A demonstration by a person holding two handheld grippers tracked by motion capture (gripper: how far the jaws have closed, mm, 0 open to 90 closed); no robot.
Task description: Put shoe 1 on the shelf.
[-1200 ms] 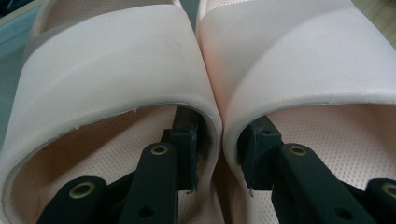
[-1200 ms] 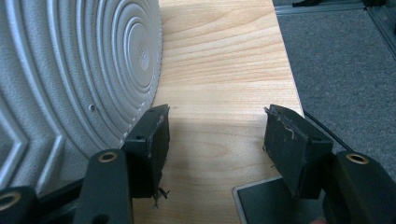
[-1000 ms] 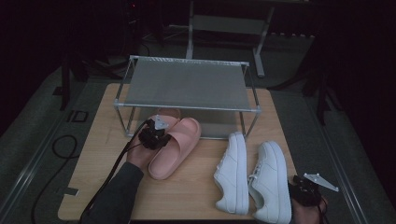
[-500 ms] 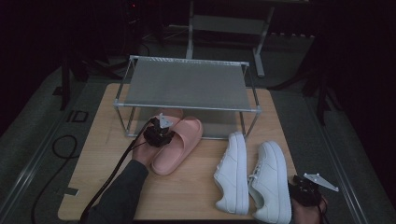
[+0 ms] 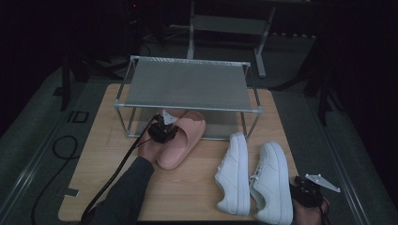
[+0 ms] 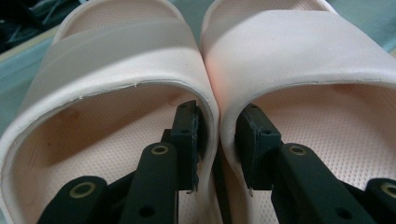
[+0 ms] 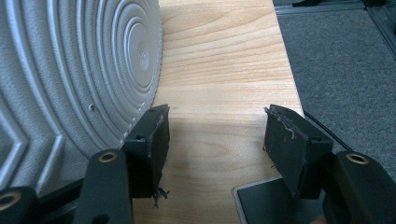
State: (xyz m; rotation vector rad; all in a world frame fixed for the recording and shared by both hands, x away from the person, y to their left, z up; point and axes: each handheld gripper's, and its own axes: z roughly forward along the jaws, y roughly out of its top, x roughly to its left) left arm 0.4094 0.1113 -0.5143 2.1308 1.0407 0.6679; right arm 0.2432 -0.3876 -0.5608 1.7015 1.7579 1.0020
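Observation:
Two pale pink slides lie side by side, and in the high view the pink slides rest on the wooden table just in front of the rack. My left gripper has one jaw inside each slide and is shut on their two touching inner walls. From above, the left gripper sits on the slides' left part. My right gripper stands open over bare wood, with the grey ribbed sole of a white sneaker beside its left jaw. The right gripper is at the table's front right corner.
A metal rack with a mesh shelf stands at the back of the table. Two white sneakers lie at the front right. A black cable trails from the left gripper. Grey carpet lies beyond the right edge.
My left gripper has moved right and away from me, toward the rack, taking the pink slides with it. The right gripper has stayed put.

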